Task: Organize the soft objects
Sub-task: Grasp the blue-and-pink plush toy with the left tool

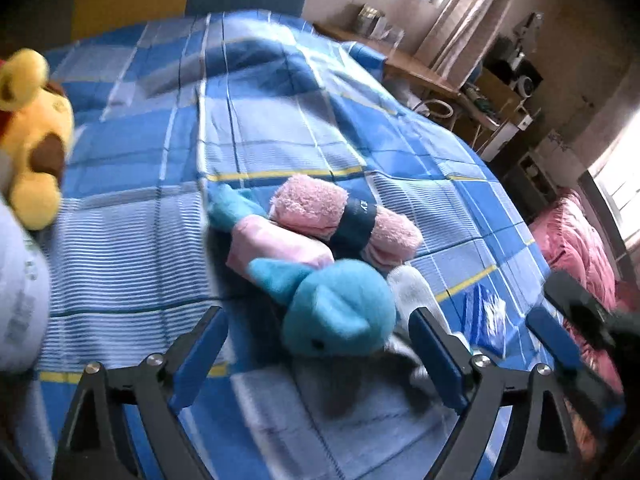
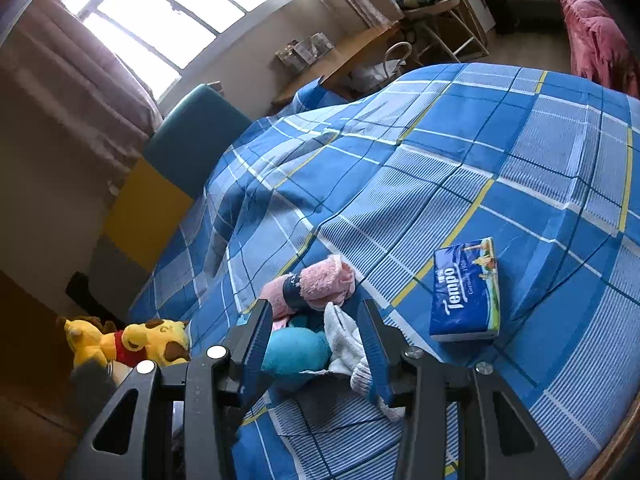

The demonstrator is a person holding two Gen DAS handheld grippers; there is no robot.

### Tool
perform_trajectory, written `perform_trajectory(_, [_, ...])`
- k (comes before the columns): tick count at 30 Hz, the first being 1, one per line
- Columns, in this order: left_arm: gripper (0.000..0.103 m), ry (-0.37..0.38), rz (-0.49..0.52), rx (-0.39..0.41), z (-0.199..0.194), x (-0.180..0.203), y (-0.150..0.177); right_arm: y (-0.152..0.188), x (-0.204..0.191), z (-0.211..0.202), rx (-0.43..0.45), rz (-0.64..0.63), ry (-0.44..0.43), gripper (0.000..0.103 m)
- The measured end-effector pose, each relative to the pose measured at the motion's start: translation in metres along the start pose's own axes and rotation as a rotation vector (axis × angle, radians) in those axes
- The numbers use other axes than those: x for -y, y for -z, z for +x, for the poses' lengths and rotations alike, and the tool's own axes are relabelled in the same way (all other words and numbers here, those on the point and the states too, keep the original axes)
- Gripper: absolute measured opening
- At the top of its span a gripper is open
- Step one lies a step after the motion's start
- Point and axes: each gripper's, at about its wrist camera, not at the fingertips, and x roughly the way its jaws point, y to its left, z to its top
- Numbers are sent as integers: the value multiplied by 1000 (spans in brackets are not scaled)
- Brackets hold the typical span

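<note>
Right now the right gripper hangs wide open, empty, straddling the white sock at lower centre. Left gripper gapes too, blue plush lying lengthwise between its jaws, nearer

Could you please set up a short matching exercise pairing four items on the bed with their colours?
Items:
1. plush bear
2. rolled towel
3. tissue pack
4. sock

Colours:
A. dark blue with white lettering
B. white-grey
C. yellow with a red shirt
D. pink with a dark band

Pairs: 1-C, 2-D, 3-A, 4-B
</note>
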Motion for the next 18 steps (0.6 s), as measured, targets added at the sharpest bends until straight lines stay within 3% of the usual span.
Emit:
perform_trajectory(4, [87, 16, -29, -40, 22, -1, -7, 1, -1, 2, -8, -5, -6, 45])
perform_trajectory(5, [68, 33, -27, -58, 26, -1, -6, 1, -1, 2, -7, -3, -5, 45])
perform_trajectory(6, [59, 76, -17, -71, 29, -1, -5, 1, 0, 3, -5, 0, -1, 45])
perform_trajectory(8, [54, 87, 10, -48, 21, 1, -1, 0, 1, 3, -5, 4, -3, 45])
perform_trajectory(13, [54, 101, 79, 17, -23, -10, 19, -3, 5, 1, 7, 17, -19, 45])
perform_trajectory(18, [54, 79, 159, 59, -72, -31, 69, -7, 21, -10, 58, 102, -54, 45])
